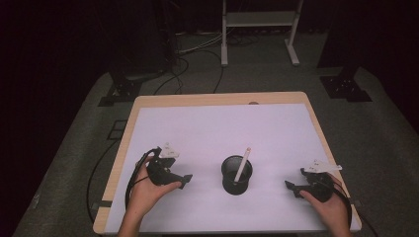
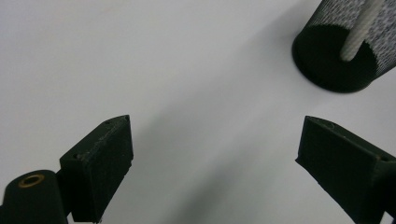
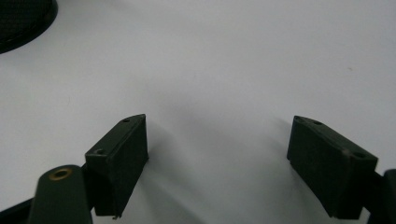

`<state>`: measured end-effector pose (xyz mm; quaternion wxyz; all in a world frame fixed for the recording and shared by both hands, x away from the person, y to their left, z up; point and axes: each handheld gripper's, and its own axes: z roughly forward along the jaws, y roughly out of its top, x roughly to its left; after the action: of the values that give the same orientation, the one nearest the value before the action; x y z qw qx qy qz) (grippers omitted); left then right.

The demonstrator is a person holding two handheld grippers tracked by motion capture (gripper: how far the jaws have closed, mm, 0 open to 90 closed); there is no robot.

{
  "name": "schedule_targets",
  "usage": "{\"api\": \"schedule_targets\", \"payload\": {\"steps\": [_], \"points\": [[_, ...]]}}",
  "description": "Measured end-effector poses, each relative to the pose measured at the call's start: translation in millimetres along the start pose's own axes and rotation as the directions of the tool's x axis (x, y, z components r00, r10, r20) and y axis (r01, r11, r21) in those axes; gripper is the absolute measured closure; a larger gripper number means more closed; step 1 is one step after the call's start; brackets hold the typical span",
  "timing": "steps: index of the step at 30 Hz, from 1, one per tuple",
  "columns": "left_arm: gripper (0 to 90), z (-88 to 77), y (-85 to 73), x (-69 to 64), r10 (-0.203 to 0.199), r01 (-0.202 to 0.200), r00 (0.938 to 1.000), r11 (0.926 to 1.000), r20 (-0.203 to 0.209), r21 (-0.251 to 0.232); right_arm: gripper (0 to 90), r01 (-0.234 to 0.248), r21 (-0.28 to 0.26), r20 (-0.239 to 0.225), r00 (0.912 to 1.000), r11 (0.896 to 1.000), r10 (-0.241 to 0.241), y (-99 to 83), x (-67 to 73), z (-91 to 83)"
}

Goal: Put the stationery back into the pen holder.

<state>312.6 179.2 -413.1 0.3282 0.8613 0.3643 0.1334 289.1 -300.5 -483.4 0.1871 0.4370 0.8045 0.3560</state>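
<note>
A black mesh cup [image 1: 236,175] stands on the white sheet near the table's front, with a white pen [image 1: 243,164] leaning in it. My left gripper [image 1: 185,181] rests low to the cup's left, pointing toward it. In the left gripper view it [image 2: 212,140] is open with only bare sheet between the jaws, and the cup [image 2: 343,51] and pen [image 2: 362,28] are at the upper right. My right gripper [image 1: 291,186] sits to the cup's right, also pointing inward. It [image 3: 217,140] is open over bare sheet, with the cup's edge [image 3: 23,18] at the top left.
The white sheet covers a wooden table [image 1: 217,98]. On the floor beyond it are a white frame [image 1: 259,29], two black stand bases [image 1: 126,89] [image 1: 346,84] and cables [image 1: 173,74].
</note>
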Motion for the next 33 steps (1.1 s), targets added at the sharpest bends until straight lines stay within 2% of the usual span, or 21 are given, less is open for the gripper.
{"api": "schedule_targets", "payload": {"steps": [6,7,8,14,18,22,27,31,33], "points": [[9.6,0.0,-24.4,7.9,-0.023,0.023,0.9997,0.9997,-0.012,0.001,18.9,0.000,0.000,0.000,1.0000,1.000,0.000,0.0,0.1,0.0],[9.6,1.5,-32.9,9.5,-0.030,0.030,0.9994,0.9995,-0.019,0.003,18.9,0.000,0.000,0.000,1.0000,1.000,0.000,0.0,0.1,0.0],[9.6,1.5,-32.9,9.5,-0.030,0.030,0.9994,0.9995,-0.019,0.003,18.9,0.000,0.000,0.000,1.0000,1.000,0.000,0.0,0.1,0.0],[9.5,3.6,-57.9,15.4,-0.058,0.059,0.9976,0.9981,-0.037,0.017,18.9,0.000,0.000,0.000,1.0000,1.000,0.000,0.0,0.1,0.0],[9.6,3.0,-70.4,19.1,-0.080,0.080,0.9959,0.9968,-0.043,0.003,18.9,0.000,0.000,0.000,1.0000,1.000,0.000,0.0,0.1,0.0],[9.6,5.5,-78.7,21.7,-0.078,0.078,0.9953,0.9970,-0.057,0.001,18.9,0.000,0.000,0.000,1.0000,1.000,0.000,0.0,0.1,0.0],[8.4,6.5,-85.6,20.1,-0.045,0.043,0.9969,0.9983,-0.064,-0.040,18.9,0.000,0.000,0.000,1.0000,1.000,0.000,0.0,0.2,0.0],[7.5,6.4,-92.9,19.5,-0.040,0.034,0.9971,0.9952,-0.065,-0.091,19.0,0.001,-0.001,0.002,1.0000,1.000,-0.001,-0.1,0.3,0.0],[7.5,6.6,-93.0,19.1,-0.034,0.027,0.9970,0.9953,-0.070,-0.093,19.0,0.001,-0.001,0.001,1.0000,1.000,-0.001,-0.1,0.3,0.0]]}}
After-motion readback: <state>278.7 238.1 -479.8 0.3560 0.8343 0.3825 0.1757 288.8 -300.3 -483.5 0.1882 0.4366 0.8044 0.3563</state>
